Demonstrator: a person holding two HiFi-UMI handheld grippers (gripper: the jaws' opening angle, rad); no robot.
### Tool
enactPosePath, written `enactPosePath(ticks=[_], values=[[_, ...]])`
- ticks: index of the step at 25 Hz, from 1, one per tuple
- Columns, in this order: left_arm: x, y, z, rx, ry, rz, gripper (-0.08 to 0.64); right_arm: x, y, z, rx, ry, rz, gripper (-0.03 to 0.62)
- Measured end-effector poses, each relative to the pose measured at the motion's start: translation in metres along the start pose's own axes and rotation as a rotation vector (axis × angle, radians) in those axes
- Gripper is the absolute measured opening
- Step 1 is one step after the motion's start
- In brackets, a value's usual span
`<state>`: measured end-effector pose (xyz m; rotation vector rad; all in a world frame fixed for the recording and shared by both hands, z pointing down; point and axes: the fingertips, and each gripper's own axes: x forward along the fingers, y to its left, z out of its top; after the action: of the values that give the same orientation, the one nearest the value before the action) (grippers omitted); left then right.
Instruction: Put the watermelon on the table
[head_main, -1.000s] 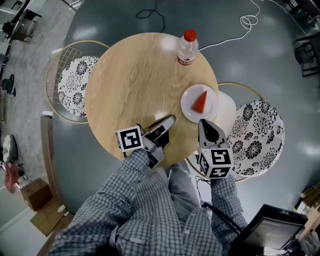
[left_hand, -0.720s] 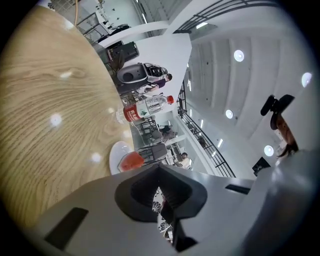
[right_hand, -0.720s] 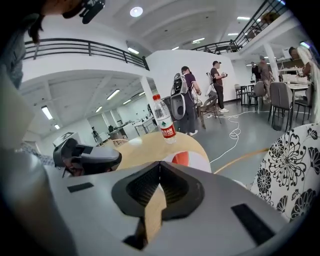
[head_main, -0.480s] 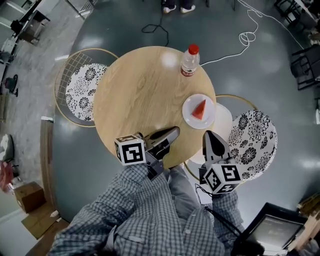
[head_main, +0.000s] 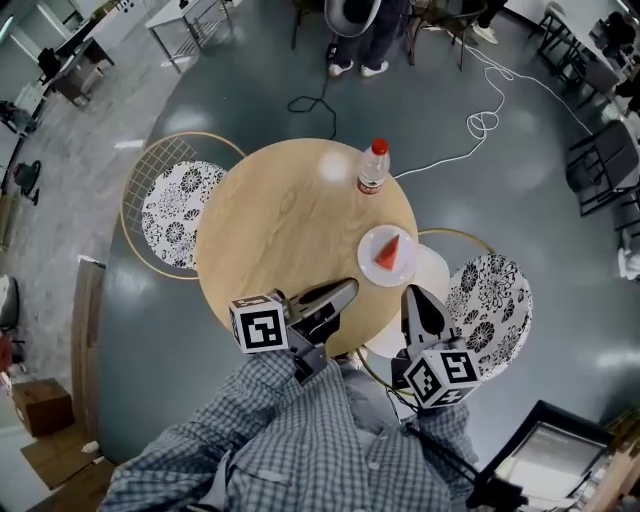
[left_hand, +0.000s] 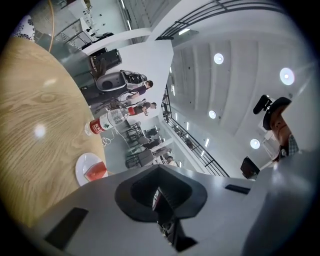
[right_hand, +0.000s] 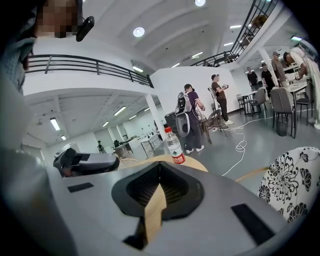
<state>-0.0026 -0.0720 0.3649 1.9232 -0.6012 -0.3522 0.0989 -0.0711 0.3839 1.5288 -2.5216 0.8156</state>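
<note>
At the near edge of the round wooden table (head_main: 280, 220), the left gripper (head_main: 345, 288) and the right gripper (head_main: 414, 293) both have their jaws drawn together, with nothing between them. Beyond them, the watermelon (head_main: 388, 251) wedge lies on a white plate (head_main: 371, 263) at the table's right side. A red-capped bottle (head_main: 372, 168) stands upright near the far rim.

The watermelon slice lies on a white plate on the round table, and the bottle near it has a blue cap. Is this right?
Not quite. The head view shows that the bottle has a red cap, not a blue one. The watermelon slice does lie on the white plate on the round table.
</note>
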Motion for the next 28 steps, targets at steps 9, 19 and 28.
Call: enactPosePath(ticks=[9,19,28], values=[[-0.009,-0.031,0.006,0.013,-0.038,-0.014,0.006,-0.015,0.019,0.031,-0.025,-0.057,0.061,0.008],[-0.005,-0.048,0.009,0.063,-0.028,-0.047,0.006,-0.016,0.029,0.045,-0.018,-0.100,0.090,0.008],[-0.004,-0.043,0.004,0.057,-0.007,-0.036,0.008,-0.018,0.025,0.043,0.004,-0.103,0.081,0.008]])
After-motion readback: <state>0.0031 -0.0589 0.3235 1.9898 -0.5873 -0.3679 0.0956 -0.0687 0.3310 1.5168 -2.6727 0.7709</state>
